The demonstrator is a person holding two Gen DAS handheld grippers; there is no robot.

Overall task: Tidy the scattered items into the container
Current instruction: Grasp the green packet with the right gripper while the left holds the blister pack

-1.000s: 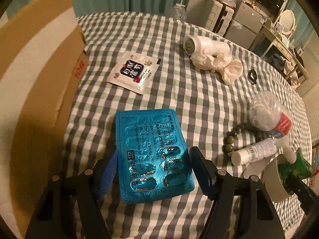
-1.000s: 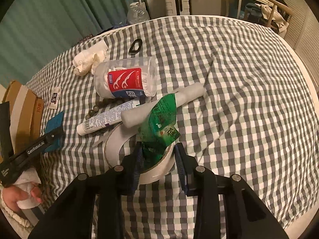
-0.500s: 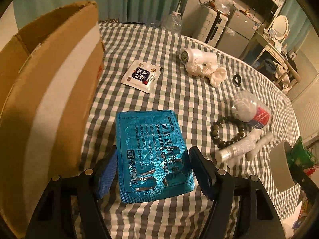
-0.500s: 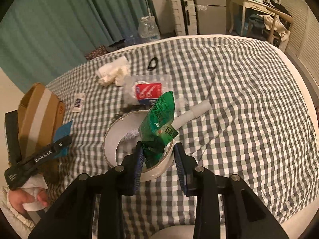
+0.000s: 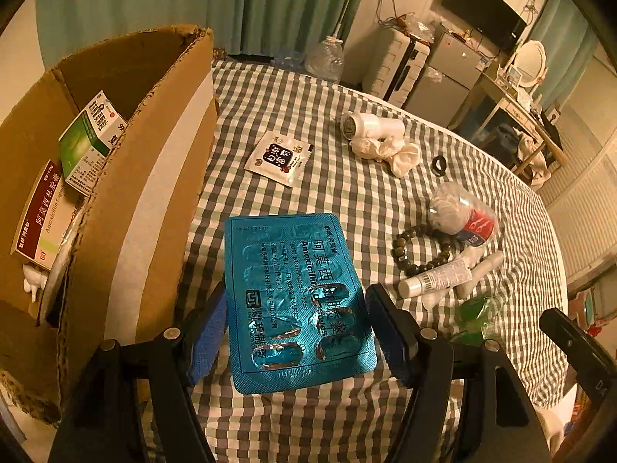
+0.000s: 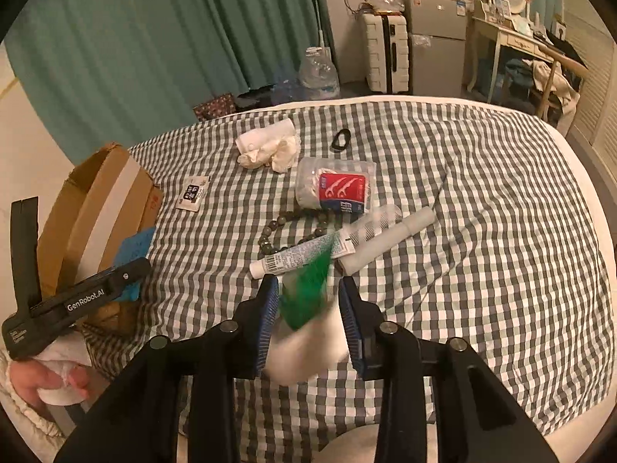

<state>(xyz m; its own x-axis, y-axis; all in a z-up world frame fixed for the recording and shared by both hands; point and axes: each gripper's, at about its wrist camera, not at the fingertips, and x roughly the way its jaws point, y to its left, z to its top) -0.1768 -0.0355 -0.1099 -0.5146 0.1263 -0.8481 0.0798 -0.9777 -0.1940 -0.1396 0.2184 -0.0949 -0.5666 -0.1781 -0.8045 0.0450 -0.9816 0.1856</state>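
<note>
- The left gripper (image 5: 295,324) holds a blue blister pack of capsules (image 5: 297,301) flat between its two blue-padded fingers, which press on the pack's long edges. The pack is in the air above the checked bedcover (image 5: 347,208).
- Just to the left of the pack stands an open cardboard box (image 5: 127,200), the container. Inside it lie a green and white medicine carton (image 5: 90,142) and a red and white medicine carton (image 5: 40,216).
- The right gripper (image 6: 308,308) is closed narrowly on a white roll of tape (image 6: 304,351) and a green packet (image 6: 308,293). Both are blurred and raised off the bedcover.
- Still lying on the bedcover, well apart from the box: a small white sachet (image 5: 279,158), a white bottle on its side (image 5: 372,125) touching a crumpled white cloth (image 5: 389,152), and a black hair tie (image 5: 439,164).
- Nearer the right gripper lie a clear tub of floss picks with a red label (image 6: 335,189), a bracelet of dark beads (image 6: 293,231), a small white tube (image 6: 300,256) and a white stick (image 6: 389,241), all close together.
- In the right wrist view a person's hand (image 6: 42,378) grips the left gripper's handle beside the box.
</note>
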